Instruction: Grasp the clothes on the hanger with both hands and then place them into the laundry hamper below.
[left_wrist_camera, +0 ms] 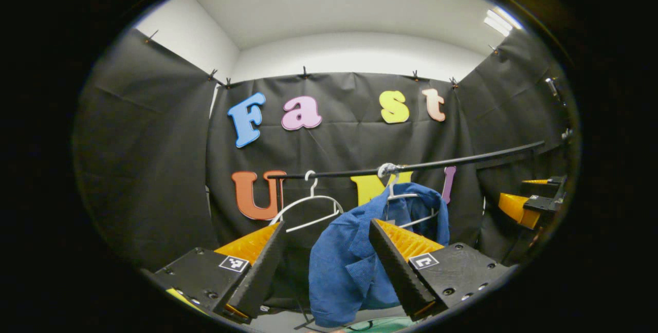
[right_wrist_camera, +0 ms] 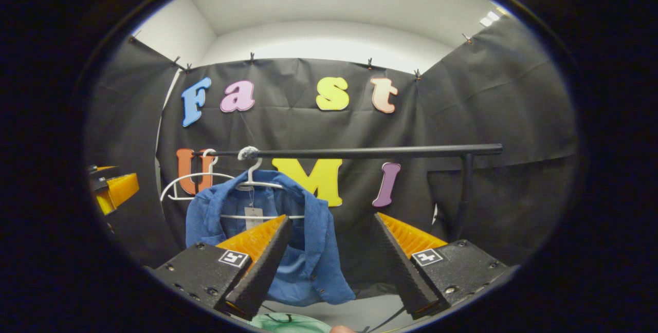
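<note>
A blue garment hangs on a white hanger from a black rail. In the left gripper view my left gripper is open, and the garment shows beyond and between its fingers, partly behind the right finger. In the right gripper view the same blue garment hangs on its hanger at the left end of the rail. My right gripper is open, with the garment's right edge behind its left finger. A green hamper rim peeks in below the garment.
An empty white hanger hangs left of the garment on the same rail. The rail's upright post stands at the right. The right gripper shows far right in the left gripper view, and the left gripper shows far left in the right gripper view.
</note>
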`<state>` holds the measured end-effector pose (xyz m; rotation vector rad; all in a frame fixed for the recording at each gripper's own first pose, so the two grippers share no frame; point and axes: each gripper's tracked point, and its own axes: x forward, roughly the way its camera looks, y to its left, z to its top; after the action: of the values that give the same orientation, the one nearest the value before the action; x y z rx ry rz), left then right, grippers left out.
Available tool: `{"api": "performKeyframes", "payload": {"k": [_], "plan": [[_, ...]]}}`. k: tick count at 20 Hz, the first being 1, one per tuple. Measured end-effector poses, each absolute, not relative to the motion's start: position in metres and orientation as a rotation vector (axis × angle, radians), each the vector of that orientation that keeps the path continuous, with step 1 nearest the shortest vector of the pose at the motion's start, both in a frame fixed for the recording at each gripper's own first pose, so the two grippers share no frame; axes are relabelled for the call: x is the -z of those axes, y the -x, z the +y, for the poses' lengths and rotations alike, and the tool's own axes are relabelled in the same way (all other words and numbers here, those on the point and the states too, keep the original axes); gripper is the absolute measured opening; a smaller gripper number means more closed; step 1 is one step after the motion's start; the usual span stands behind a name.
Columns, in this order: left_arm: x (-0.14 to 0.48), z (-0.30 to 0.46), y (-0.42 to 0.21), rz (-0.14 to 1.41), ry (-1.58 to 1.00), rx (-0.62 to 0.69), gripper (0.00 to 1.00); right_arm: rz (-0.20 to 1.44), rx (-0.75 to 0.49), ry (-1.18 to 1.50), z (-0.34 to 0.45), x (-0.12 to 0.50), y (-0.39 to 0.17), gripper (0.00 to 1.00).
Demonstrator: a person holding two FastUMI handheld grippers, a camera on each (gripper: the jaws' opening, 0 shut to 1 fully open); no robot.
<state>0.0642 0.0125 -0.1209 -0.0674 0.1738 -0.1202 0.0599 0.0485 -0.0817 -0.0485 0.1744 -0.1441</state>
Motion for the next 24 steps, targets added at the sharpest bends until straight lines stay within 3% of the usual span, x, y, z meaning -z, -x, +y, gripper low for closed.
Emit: {"api": "performKeyframes", "payload": {"k": [9,18,24], "plan": [[0.192,-0.032,-0.078,0.294,0.091,0.143,0.99,0.297,0.095,0.081,0.065,0.153,-0.108,0.99],[0.279,-0.088,-0.12,0.359,0.07,0.036,0.98,0.396,0.025,0.097,0.048,0.227,-0.2,0.96],[0.335,-0.096,-0.138,0.485,0.06,-0.052,0.99,0.422,0.022,0.101,0.041,0.253,-0.233,0.92]]}}
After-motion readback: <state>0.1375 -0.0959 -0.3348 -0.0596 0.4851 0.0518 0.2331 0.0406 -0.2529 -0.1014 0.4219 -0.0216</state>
